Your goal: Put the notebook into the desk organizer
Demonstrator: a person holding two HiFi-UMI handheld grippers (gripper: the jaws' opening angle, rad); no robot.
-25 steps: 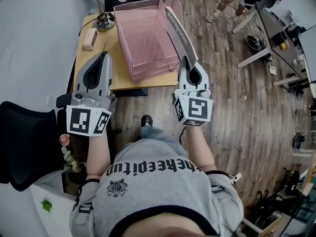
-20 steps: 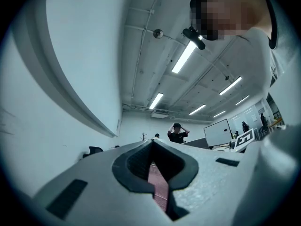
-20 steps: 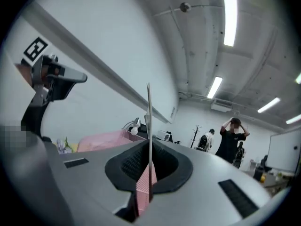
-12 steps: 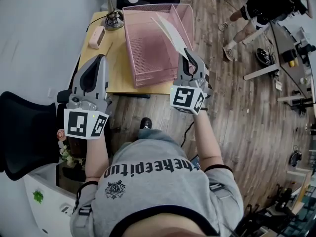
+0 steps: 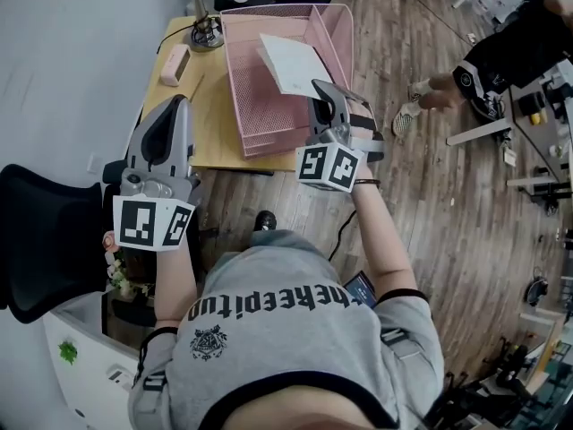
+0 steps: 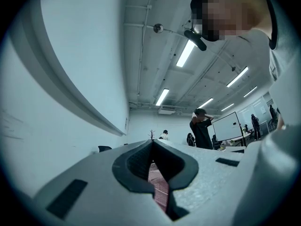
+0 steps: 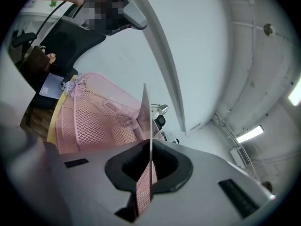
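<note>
The right gripper (image 5: 320, 90) has its fingers clamped on the notebook (image 5: 291, 62) above the pink organizer (image 5: 333, 32), while the left gripper (image 5: 178, 107) hovers over the desk (image 5: 213, 119) with fingers together, empty.

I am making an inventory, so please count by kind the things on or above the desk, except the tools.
Pink mesh organizer: 1
White notebook: 1
Desk lamp: 1
Small pink case: 1
Thin item, perhaps a pen: 1
Total: 5
</note>
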